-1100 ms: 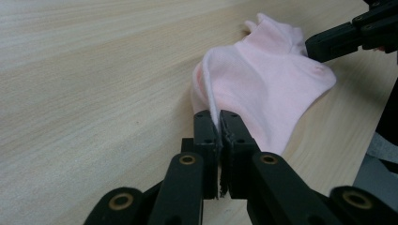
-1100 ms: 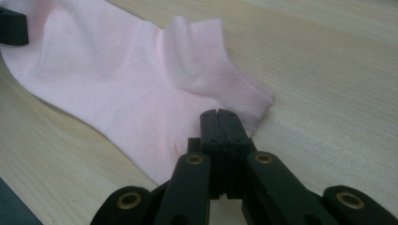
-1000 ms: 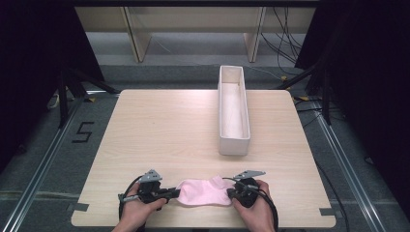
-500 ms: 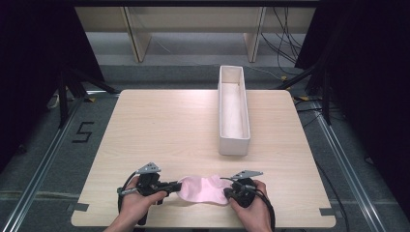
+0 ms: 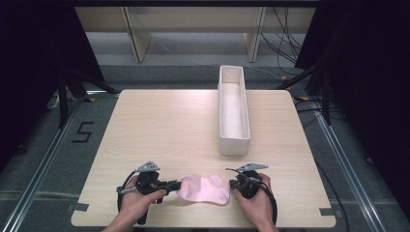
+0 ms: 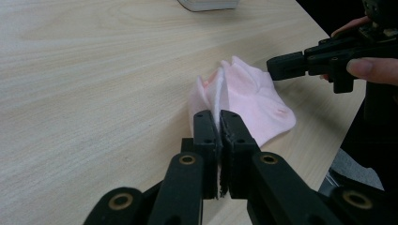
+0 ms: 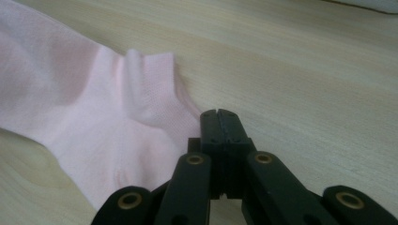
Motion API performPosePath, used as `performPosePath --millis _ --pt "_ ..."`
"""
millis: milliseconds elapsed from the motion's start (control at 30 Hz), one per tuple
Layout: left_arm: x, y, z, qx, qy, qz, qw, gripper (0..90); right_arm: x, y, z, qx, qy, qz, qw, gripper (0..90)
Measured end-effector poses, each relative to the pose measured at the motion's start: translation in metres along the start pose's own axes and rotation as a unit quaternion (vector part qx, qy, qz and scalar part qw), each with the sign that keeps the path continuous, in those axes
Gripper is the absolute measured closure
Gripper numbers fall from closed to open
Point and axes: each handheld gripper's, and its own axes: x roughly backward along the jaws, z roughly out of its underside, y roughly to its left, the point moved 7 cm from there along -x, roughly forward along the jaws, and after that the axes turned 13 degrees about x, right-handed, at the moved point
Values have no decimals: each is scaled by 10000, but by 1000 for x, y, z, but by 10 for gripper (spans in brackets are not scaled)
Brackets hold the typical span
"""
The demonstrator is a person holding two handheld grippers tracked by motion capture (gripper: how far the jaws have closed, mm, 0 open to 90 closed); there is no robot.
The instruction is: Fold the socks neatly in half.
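A pale pink sock lies flat on the wooden table near its front edge, between my two grippers. My left gripper is at the sock's left end. In the left gripper view its jaws are shut on a raised fold of the sock. My right gripper sits at the sock's right end. Its jaws are shut, no fabric shows between the tips, and the sock lies just to their left. The right gripper also appears beyond the sock in the left gripper view.
A long white open box stands on the right half of the table, running front to back, a short way behind the right gripper. Bare tabletop stretches to the left and behind the sock. The table's front edge is close under both hands.
The sock has spread a little flatter between the grippers. Both hands stay at nearly the same spots near the front edge.
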Motion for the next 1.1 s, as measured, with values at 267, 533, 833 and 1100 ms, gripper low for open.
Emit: performPosePath --millis 267,533,833,1100 --pt "2 -5 -4 8 -23 65 10000 851 -3 4 0 22 29 -50 10000 899" --pt "-1 -11 -7 33 -13 117 9999 849 -2 -3 -8 115 -137 99 9998 892" --pt "-7 -23 -10 -29 -6 238 9997 851 -6 2 -5 84 -114 -4 9999 894" --pt "-14 -33 -10 -41 21 300 9995 852 -8 1 -4 221 -39 117 9997 894"
